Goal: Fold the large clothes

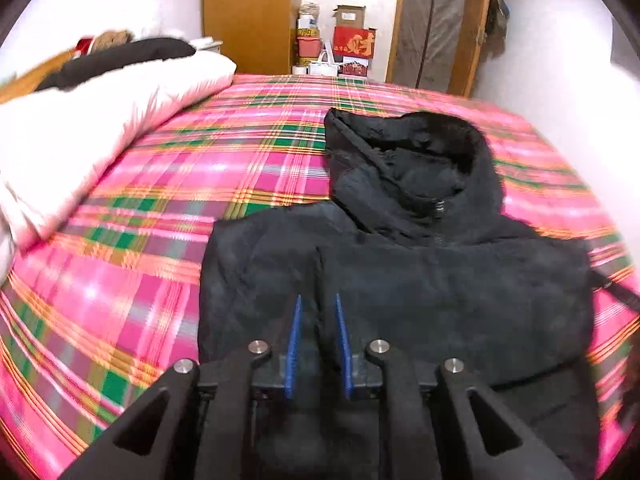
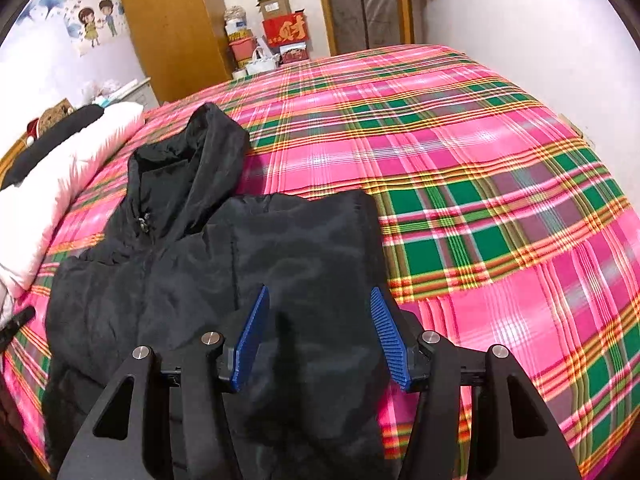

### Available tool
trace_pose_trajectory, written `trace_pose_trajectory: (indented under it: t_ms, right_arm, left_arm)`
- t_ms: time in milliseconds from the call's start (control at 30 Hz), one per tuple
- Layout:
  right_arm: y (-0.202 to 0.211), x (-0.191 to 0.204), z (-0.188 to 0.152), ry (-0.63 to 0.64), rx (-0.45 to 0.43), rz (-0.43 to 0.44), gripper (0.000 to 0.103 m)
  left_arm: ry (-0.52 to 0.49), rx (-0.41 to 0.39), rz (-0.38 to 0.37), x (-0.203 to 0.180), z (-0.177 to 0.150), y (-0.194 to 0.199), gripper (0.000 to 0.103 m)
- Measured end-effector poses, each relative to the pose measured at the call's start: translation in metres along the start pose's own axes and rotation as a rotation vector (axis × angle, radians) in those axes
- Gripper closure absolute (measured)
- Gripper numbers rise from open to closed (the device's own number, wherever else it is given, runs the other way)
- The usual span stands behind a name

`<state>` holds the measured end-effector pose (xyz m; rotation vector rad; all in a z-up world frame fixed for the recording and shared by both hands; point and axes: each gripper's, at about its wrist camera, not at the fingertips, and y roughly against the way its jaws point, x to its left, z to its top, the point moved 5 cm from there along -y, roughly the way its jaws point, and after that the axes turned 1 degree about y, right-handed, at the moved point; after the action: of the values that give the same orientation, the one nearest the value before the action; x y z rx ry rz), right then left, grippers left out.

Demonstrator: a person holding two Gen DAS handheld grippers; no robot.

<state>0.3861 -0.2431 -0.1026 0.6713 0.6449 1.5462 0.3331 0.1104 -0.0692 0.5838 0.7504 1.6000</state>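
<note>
Left wrist view: black hooded jacket point(image 1: 400, 280) lies flat on the pink/green plaid bedspread point(image 1: 168, 208), hood point(image 1: 408, 164) pointing away from cam toward the far edge of the bed, zip pull visible at the collar. Sleeves look folded in over the body, so the jacket reads as a rough rectangle. Left gripper point(image 1: 318, 300) sits over the jacket's near-left part, blue pads point(image 1: 294, 344) only a narrow gap apart w/ black fabric showing between; can't tell if they pinch cloth or just hover above it. White duvet point(image 1: 80, 136) is bunched well left of the jacket, w/ another dark garment point(image 1: 120, 60) on top of it. Wooden wardrobe point(image 1: 248, 12) and stacked boxes point(image 1: 348, 36) stand beyond the jacket, past the bed's far edge. Right wrist view: same jacket point(image 2: 200, 272) now fills the left-centre, hood point(image 2: 208, 148) up-left. Right gripper point(image 2: 320, 294) hangs over the jacket's right-hand part, fingers spread wide, nothing held; the right pad point(image 2: 390, 340) lines up w/ the jacket's right edge, left pad over the fabric. Bare bedspread point(image 2: 500, 200) stretches right of the jacket. Cartoon wall sticker point(image 2: 94, 20) is on the wall behind the jacket, left of the wardrobe point(image 2: 176, 28).
</note>
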Motion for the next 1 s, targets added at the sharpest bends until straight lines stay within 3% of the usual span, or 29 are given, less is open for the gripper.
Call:
trace_pose_trajectory:
  t_ms: [67,100,200,333,433,533,633,867,1000]
  right_arm:
    - [-0.017,0.001,-0.003,0.011,0.041,0.000,0.049]
    - [-0.023,0.000,-0.004,0.012,0.056,-0.007,0.049]
    - [-0.026,-0.004,-0.005,0.007,0.065,-0.008,0.049]
    - [-0.013,-0.005,0.007,0.007,0.008,0.008,0.054]
    - [-0.017,-0.004,0.016,0.026,0.006,0.001,0.055]
    - [-0.040,-0.009,0.020,0.040,0.053,-0.025,0.055]
    - [-0.067,-0.019,0.014,0.039,0.108,-0.061,0.055]
    - [-0.078,-0.023,0.010,0.023,0.115,-0.076,0.055]
    - [-0.042,-0.017,0.023,0.025,0.068,-0.070,0.055]
  left_arm:
    - [-0.022,0.097,0.007,0.000,-0.002,-0.027,0.084]
    - [0.014,0.134,0.014,0.006,-0.005,-0.034,0.084]
    - [0.095,0.099,-0.036,0.014,-0.002,-0.023,0.084]
    - [0.023,-0.038,-0.113,-0.009,0.016,0.000,0.084]
    - [-0.039,0.002,-0.128,-0.026,0.021,-0.029,0.084]
    - [-0.008,0.087,-0.109,-0.018,0.016,-0.077,0.084]
    - [-0.011,0.084,-0.132,-0.017,0.013,-0.098,0.087]
    - [-0.037,0.066,-0.130,-0.027,0.012,-0.114,0.090]
    - [-0.025,0.063,-0.131,-0.018,0.022,-0.088,0.090]
